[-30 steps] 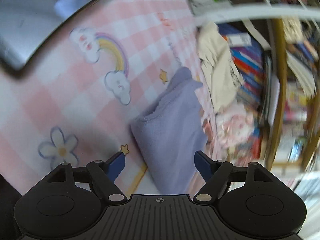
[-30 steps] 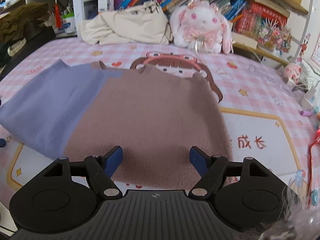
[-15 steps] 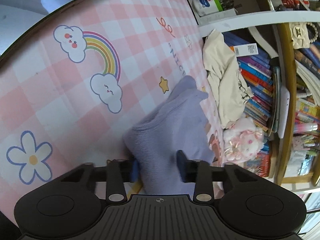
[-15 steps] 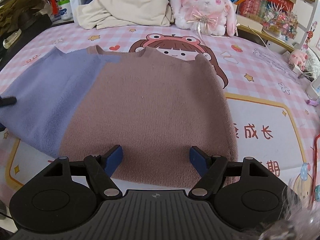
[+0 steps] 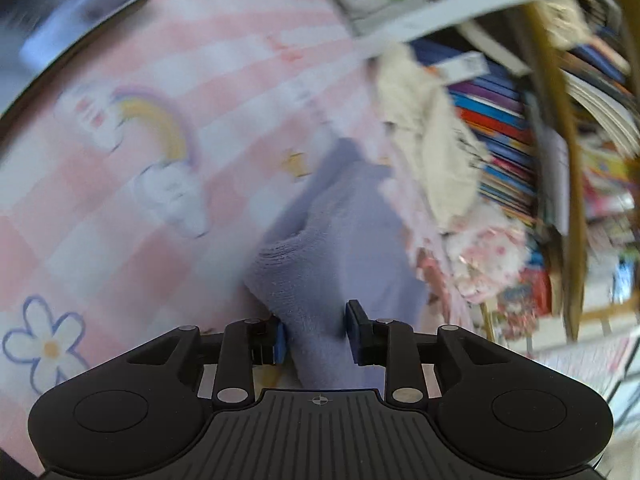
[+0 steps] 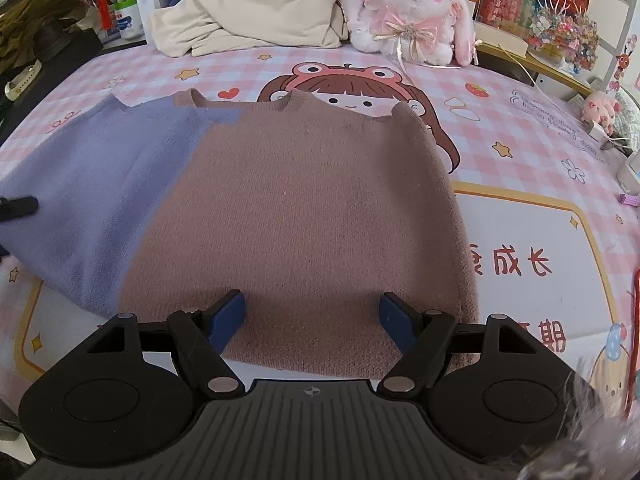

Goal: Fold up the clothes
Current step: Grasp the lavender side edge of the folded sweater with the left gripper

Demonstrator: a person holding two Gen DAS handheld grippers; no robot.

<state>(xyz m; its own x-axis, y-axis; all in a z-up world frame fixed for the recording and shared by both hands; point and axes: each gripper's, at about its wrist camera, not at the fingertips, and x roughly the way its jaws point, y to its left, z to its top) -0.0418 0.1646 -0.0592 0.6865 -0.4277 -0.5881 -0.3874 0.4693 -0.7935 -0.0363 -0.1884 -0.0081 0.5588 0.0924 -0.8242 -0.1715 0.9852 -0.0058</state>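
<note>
Here, in the left wrist view, the left gripper (image 5: 316,334) has its jaws pinched on a bunched fold of the sweater's purple part (image 5: 332,248), which rises from between the pads and runs ahead of them over the pink checked bed cover (image 5: 132,240). The picture is smeared with motion. Ahead and to the right of the jaws lie a cream garment (image 5: 432,152) and a row of books (image 5: 504,136).

In the right wrist view, the right gripper (image 6: 314,316) has its jaws spread wide, poised just over the near hem of the sweater (image 6: 304,216), not gripping it. The brown body lies flat straight ahead of the jaws; the purple part extends off to their left. A plush rabbit (image 6: 412,12) sits far beyond.

The step in hand seems to be folding the purple side inward. The next move likely calls for carrying that pinched edge across over the brown body, keeping it taut, while the right jaws pin or grasp the hem.
</note>
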